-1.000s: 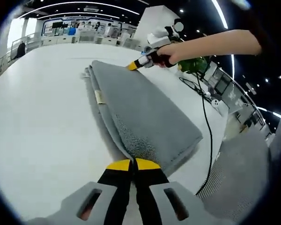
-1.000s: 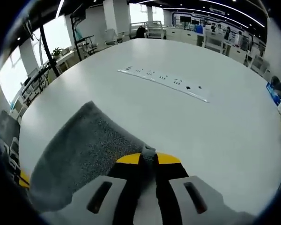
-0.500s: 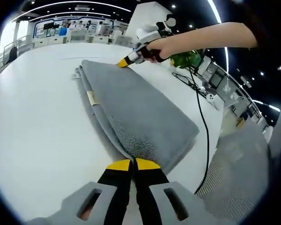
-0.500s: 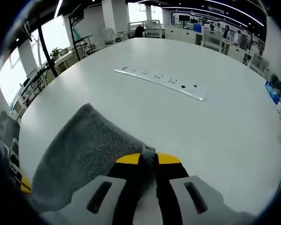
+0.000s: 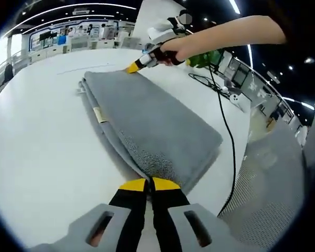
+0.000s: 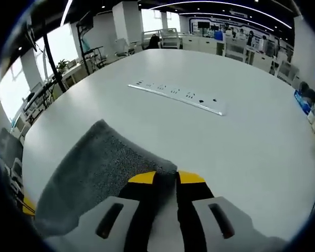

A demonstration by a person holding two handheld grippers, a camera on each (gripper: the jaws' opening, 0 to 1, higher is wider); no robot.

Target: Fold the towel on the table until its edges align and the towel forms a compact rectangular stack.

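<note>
Right now my left tool (image 5: 149, 184) has its two yellow-tipped jaws pressed together on the near corner of the gray towel (image 5: 152, 126). The towel lies folded on the white tabletop (image 5: 42, 152), and it stretches away from my left tool to the far end. A small tag (image 5: 98, 115) sticks out along the towel's long folded edge. At the far corner of the towel I see my right tool (image 5: 132, 67), held in my hand (image 5: 174, 50). Its yellow tip touches that far corner.

In the right gripper view, my right tool (image 6: 165, 177) has its jaws a little bit apart, with a thin gap between them. The edge of the towel (image 6: 94, 168) sits right at the yellow tips. I cannot tell if the jaws grip the cloth or just rest beside it. The towel spreads out to one side of this tool, flat on the tabletop (image 6: 241, 152). Past the towel, well apart from it, a long white power strip (image 6: 176, 97) lies on the tabletop. A black cable (image 5: 228, 136) runs down over the tabletop edge, near the towel's side.
</note>
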